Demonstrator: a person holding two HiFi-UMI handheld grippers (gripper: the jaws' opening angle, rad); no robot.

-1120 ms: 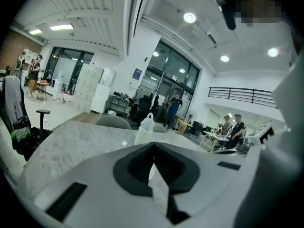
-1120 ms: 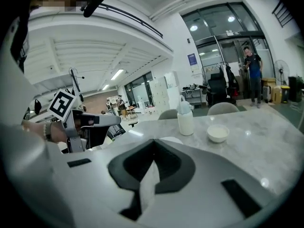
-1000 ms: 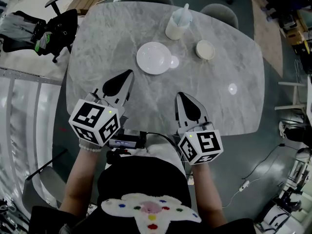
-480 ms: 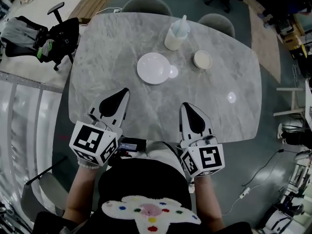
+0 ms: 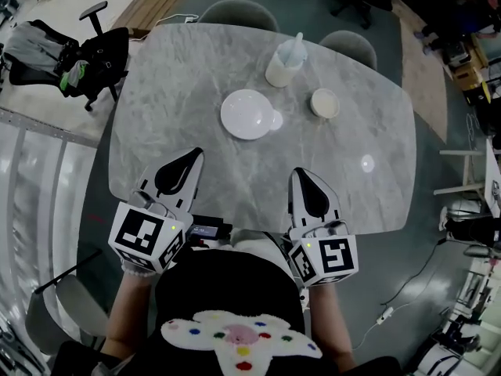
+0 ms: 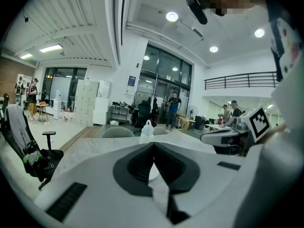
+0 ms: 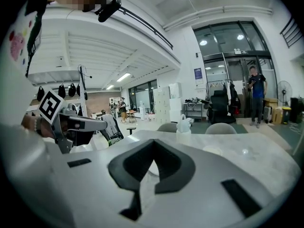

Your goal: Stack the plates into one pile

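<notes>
Resting off table (image 5: 188, 84) edges, plate (image 5: 246, 114), smaller plate (image 5: 325, 103)

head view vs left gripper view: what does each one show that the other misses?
Head view only: the small plate to the right of the large plate, and the left gripper from above, marker cube included. Left gripper view only: people standing in the hall beyond, ceiling lights, a balcony railing, and its own jaws meeting with nothing between. Both: the marble table, the white bag, the right gripper, the black office chair.
</notes>
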